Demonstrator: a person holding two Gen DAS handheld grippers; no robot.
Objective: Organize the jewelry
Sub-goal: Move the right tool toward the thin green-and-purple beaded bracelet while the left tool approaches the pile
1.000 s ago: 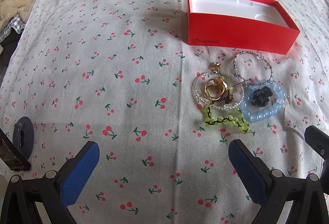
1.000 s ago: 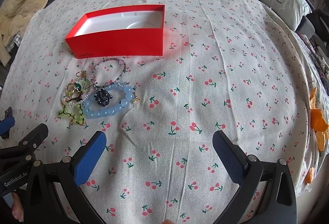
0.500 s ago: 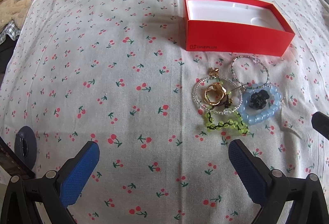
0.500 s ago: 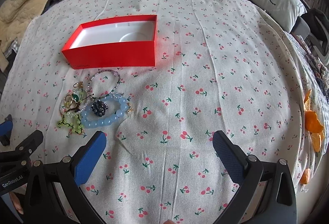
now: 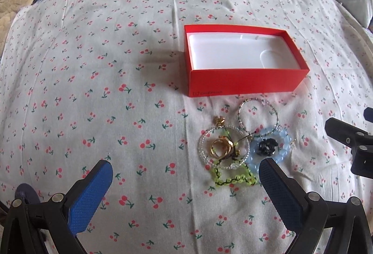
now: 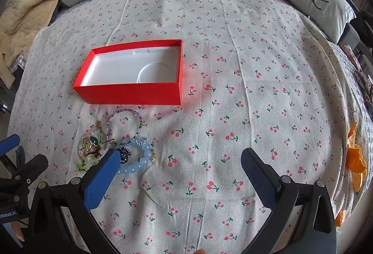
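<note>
Jewelry (image 5: 242,149) heaped on my sheet (image 5: 116,90) just before the red box (image 5: 244,84) | box holds nothing | my left tongs (image 5: 185,186) wide, holding nothing | my right tongs (image 6: 180,174) wide, holding nothing, beside the blue bracelet (image 6: 139,160)

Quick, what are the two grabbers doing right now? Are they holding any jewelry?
Left hand-held gripper: open, holding nothing.
Right hand-held gripper: open, holding nothing; the blue bead bracelet lies on the bedsheet.
</note>
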